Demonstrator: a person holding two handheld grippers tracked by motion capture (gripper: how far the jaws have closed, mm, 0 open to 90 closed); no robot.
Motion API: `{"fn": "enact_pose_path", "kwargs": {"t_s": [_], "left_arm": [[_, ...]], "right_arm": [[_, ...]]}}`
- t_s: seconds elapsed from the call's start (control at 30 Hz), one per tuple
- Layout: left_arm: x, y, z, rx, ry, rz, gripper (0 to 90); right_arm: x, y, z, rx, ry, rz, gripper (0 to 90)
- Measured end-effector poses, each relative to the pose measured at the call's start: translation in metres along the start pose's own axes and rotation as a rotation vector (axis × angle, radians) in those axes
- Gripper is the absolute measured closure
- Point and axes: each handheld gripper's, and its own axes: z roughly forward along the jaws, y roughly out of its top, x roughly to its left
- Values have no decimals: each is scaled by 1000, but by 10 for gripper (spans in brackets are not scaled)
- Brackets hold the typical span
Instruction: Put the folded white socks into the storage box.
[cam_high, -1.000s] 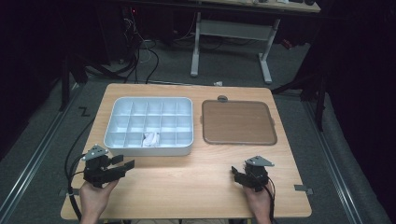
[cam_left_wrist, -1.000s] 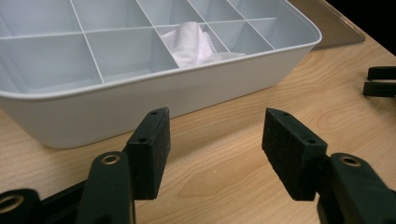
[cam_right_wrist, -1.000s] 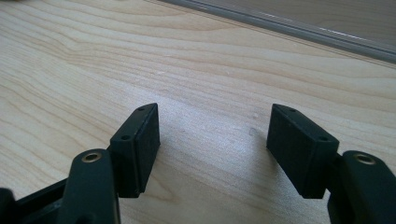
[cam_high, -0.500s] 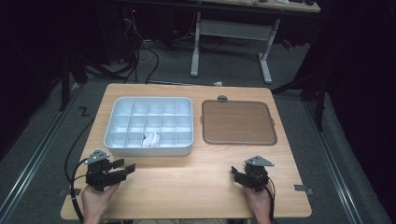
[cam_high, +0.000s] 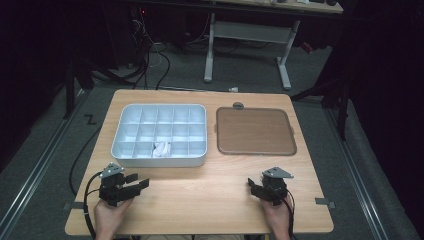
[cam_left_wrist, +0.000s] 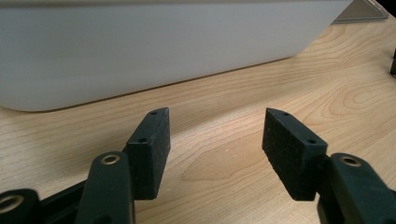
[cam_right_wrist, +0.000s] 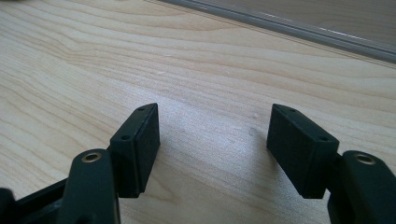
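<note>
Grippers (cam_high: 137, 181) (cam_high: 254, 186) open, near tray (cam_high: 159, 160)

No readable text, label or number anywhere.

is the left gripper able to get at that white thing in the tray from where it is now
Probably yes. The left gripper sits open on the table just before the compartment tray, and the white thing lies in a near-row compartment. The tray's open top leaves the way free, though the fingers must clear its wall.
</note>
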Motion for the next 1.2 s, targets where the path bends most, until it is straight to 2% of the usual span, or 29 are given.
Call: {"fn": "enact_pose_path", "kwargs": {"t_s": [0.1,0.3,0.47,1.2], "left_arm": [[1,-3,3,-8,18,20,419],[3,-6,10,-6,42,29,420],[4,-9,15,-10,61,60,419],[8,-18,32,-51,94,122,404]], "right_arm": [[0,0,0,0,0,0,350],[0,0,0,0,0,0,350],[0,0,0,0,0,0,350],[0,0,0,0,0,0,350]]}}
